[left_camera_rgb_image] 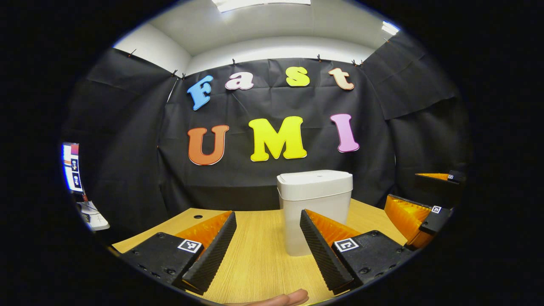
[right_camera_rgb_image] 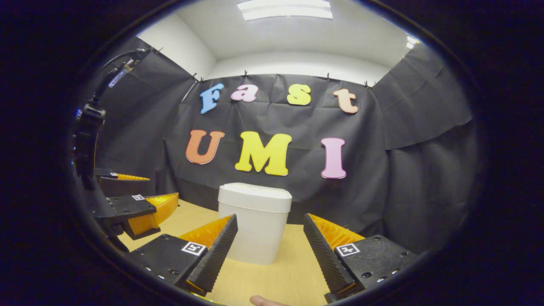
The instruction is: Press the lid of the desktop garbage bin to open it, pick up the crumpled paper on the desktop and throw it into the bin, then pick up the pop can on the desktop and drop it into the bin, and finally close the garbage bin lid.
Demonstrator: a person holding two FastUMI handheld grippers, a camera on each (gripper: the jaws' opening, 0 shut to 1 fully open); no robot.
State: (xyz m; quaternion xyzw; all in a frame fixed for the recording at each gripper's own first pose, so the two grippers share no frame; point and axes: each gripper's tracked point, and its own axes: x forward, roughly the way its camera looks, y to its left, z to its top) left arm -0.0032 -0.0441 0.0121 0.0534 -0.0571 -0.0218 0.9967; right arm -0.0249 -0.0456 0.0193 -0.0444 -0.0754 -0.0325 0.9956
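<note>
A white desktop bin point(left_camera_rgb_image: 315, 208) with its lid down stands on the wooden table point(left_camera_rgb_image: 259, 259), ahead of my left gripper point(left_camera_rgb_image: 267, 223) and a little to its right. That gripper is open with nothing between its fingers. In the right gripper view the same bin point(right_camera_rgb_image: 255, 221) sits ahead and slightly left of my right gripper point(right_camera_rgb_image: 269, 227), which is also open and holds nothing. The right gripper point(left_camera_rgb_image: 418, 212) appears at the right edge of the left gripper view, and the left gripper point(right_camera_rgb_image: 136, 202) at the left edge of the right gripper view.
A fingertip point(left_camera_rgb_image: 284, 298) of the holding hand shows at the bottom of the left gripper view. A screen point(left_camera_rgb_image: 71, 166) and a white device point(left_camera_rgb_image: 91, 214) stand off the table's left side. The table has a small hole point(left_camera_rgb_image: 198, 216) near its far left corner.
</note>
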